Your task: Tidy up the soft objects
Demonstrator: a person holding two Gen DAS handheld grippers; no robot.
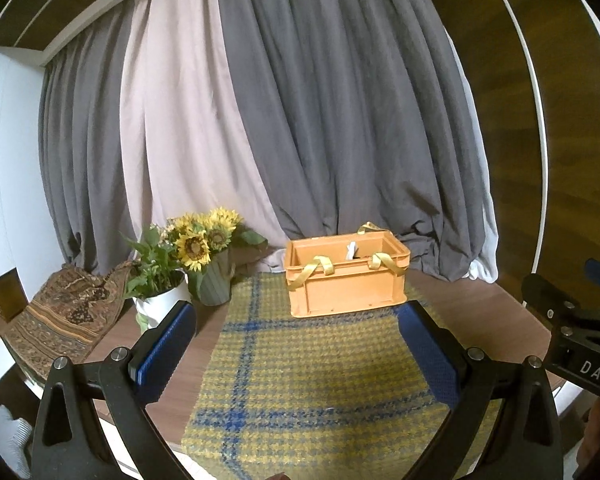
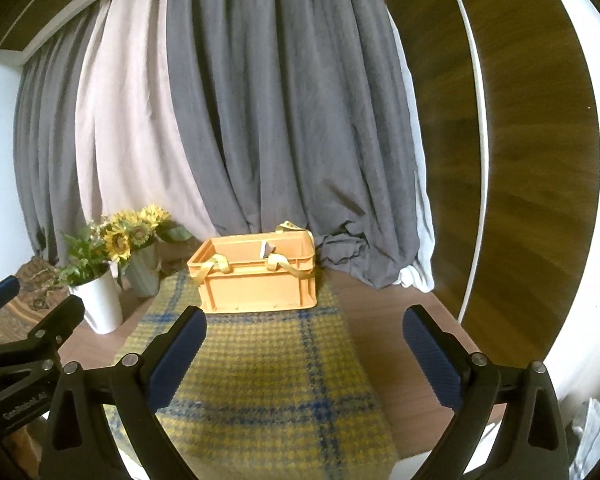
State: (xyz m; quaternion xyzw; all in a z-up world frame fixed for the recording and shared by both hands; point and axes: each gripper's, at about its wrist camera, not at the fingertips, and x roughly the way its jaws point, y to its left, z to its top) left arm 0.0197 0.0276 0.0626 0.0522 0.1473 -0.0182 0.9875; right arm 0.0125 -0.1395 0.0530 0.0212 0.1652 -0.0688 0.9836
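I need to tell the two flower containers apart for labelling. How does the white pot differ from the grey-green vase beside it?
The white pot is smooth and bright; the grey-green vase is ribbed and dull. The white pot holds leafy green stems, the grey-green vase sunflowers. In the left view the white pot stands nearer the camera. Both stand upright on the table, left of the plaid cloth.
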